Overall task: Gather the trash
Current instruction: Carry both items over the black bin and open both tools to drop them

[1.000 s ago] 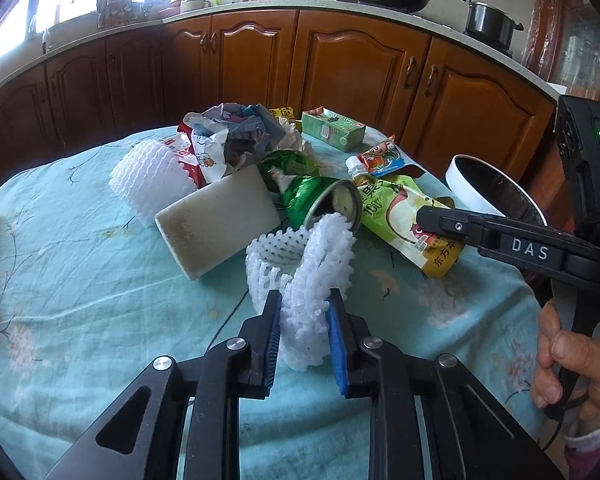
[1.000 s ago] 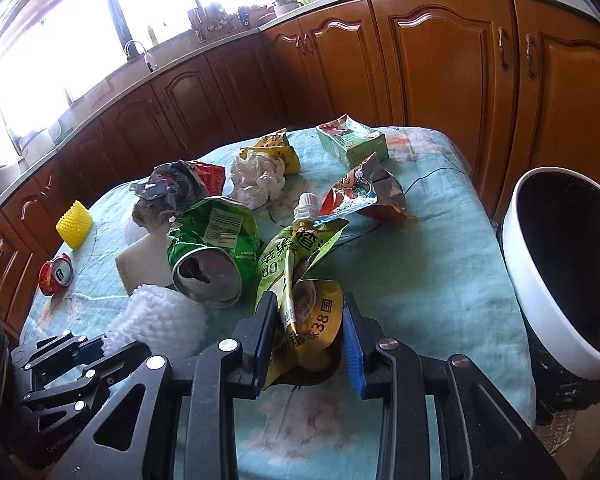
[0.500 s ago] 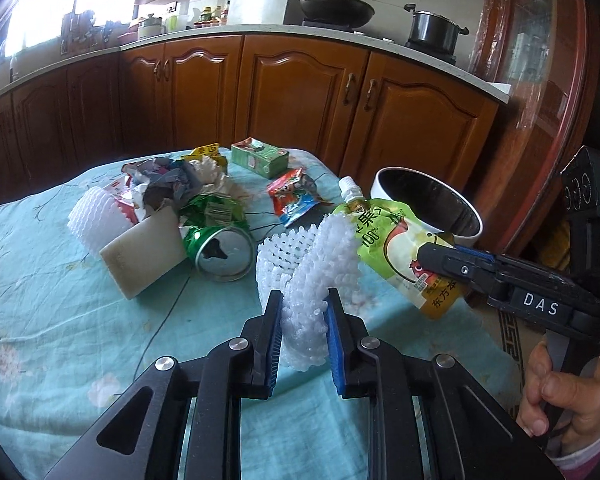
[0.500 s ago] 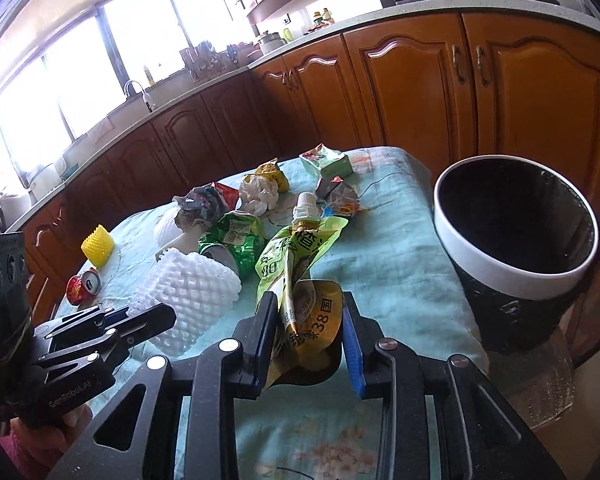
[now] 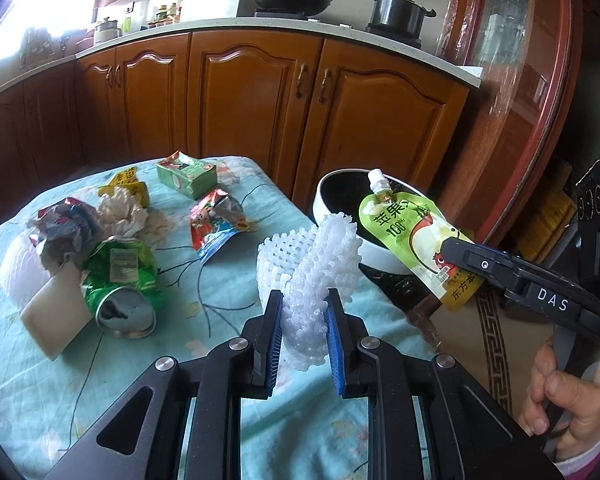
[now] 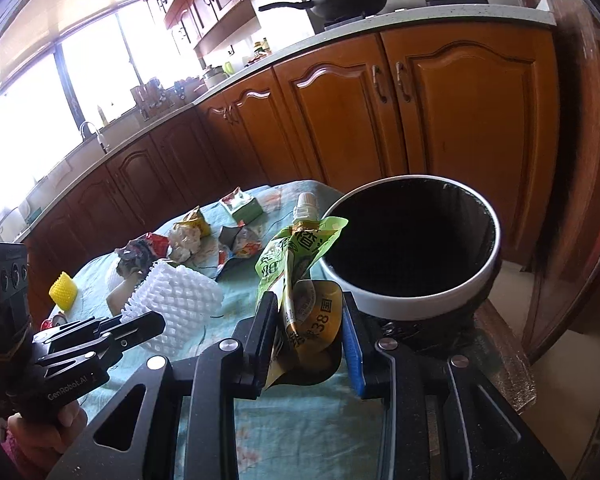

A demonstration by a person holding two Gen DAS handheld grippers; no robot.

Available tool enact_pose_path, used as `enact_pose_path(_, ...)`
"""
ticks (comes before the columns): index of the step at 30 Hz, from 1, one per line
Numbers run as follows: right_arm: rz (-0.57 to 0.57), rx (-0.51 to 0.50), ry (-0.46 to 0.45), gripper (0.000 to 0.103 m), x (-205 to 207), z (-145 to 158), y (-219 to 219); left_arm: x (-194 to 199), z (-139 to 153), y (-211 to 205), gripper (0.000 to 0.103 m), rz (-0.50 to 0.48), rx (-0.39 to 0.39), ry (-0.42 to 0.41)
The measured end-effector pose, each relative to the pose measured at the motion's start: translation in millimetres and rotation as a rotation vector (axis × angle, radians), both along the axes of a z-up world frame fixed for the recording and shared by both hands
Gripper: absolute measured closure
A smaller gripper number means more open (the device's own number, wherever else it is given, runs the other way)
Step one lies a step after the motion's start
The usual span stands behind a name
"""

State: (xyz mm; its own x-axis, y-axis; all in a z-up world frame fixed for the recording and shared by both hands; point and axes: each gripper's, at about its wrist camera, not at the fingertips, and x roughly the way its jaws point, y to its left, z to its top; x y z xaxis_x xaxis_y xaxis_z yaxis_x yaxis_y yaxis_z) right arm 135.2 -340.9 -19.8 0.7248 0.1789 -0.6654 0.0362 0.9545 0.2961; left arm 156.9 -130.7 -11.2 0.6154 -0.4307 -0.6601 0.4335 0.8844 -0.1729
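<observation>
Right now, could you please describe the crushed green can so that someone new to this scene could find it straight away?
Start at the table with the pale blue floral cloth and look at the litter heap on its left part in the left wrist view. The crushed green can lies on its side at the heap's near edge, beside a pale rectangular block. It is the only metal piece there, its round silver end facing the camera.

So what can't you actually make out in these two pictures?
- Inside of the white-rimmed black bin: right wrist view, only darkness; contents unknown.
- Lower end of the green apple-juice pouch: hidden between the right tool's fingers.
- White foam fruit net: left wrist view, its base sits behind the left tool.
- Small red can: mostly behind the other tool.
- Window side: washed out by glare.
</observation>
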Motion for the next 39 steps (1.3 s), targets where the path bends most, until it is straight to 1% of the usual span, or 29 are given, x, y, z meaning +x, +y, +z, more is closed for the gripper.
enact_pose_path(7,-0.085,-0.020,-0.007,0.071,8,0,-37,33,-5,-43,0.084,-0.051,0.031,0.006)
enact_pose_path(13,-0.130,-0.043,0.014,0.071,23,-5,-61,66,-8,-75,0.083,-0.079,0.041,0.027)
enact_pose_path(22,-0.153,-0.065,0.055,0.071,48,-14,-86,115,-19,-120,0.083,-0.100,0.079,0.063)
enact_pose_path(33,-0.151,-0.077,0.111,0.071,72,-33,-98,150,-34,-154,0.081,-0.104,0.110,0.095)
enact_pose_path(35,-0.155,-0.079,0.117,0.071,76,-36,-101,154,-37,-158,0.078,-0.101,0.115,0.104)
enact_pose_path(36,-0.156,-0.077,0.120,0.070,77,-37,-102,155,-38,-159,0.073,-0.105,0.111,0.112)
enact_pose_path(37,-0.156,-0.073,0.121,0.069,79,-37,-103,155,-39,-160,0.063,-0.104,0.110,0.118)
enact_pose_path(38,-0.157,-0.070,0.119,0.068,79,-37,-104,156,-39,-160,0.055,-0.097,0.113,0.120)
enact_pose_path(39,-0.161,-0.069,0.115,0.066,79,-37,-105,157,-39,-160,0.040,-0.086,0.116,0.115)
